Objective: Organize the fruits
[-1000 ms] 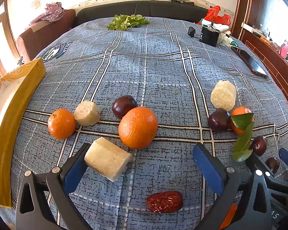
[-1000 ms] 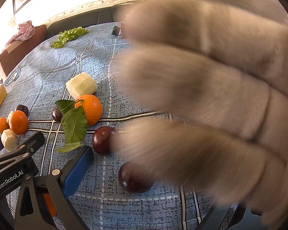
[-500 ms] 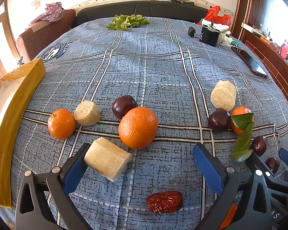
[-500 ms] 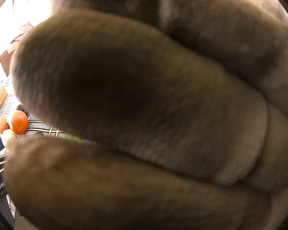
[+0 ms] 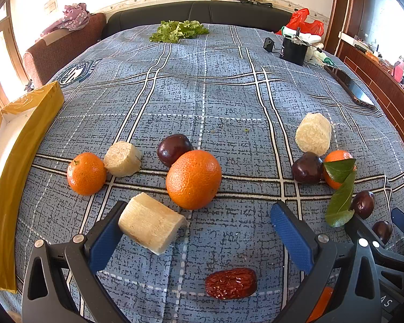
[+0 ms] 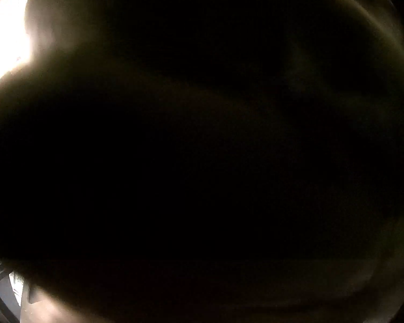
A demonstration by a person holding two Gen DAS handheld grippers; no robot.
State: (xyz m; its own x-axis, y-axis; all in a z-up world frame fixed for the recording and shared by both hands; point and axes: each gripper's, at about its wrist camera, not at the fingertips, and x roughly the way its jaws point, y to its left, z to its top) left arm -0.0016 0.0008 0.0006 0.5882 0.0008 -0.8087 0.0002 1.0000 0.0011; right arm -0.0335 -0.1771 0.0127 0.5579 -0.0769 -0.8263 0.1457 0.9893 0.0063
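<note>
In the left wrist view my left gripper (image 5: 199,231) is open and empty, low over the blue plaid cloth (image 5: 215,94). A pale sugarcane piece (image 5: 150,223) lies against its left finger. A large orange (image 5: 193,179) sits just ahead, a dark plum (image 5: 174,149) behind it. A red date (image 5: 231,283) lies between the fingers. A small orange (image 5: 86,173) and a second cane piece (image 5: 122,158) lie at left. At right lie a third cane piece (image 5: 313,134), a plum (image 5: 307,168) and a leafy orange (image 5: 338,169). The right gripper (image 5: 377,228) shows at lower right, open. The right wrist view is blacked out by a hand.
A yellow-edged box (image 5: 16,145) stands at the left edge. Lettuce (image 5: 179,31) lies at the far end. A black cup (image 5: 294,49), a red bag (image 5: 304,23) and a phone (image 5: 350,87) are at far right. Two small plums (image 5: 363,204) lie near the right gripper.
A hand has closed over the right wrist camera until its view went dark. The left gripper and the fruits have not moved.
</note>
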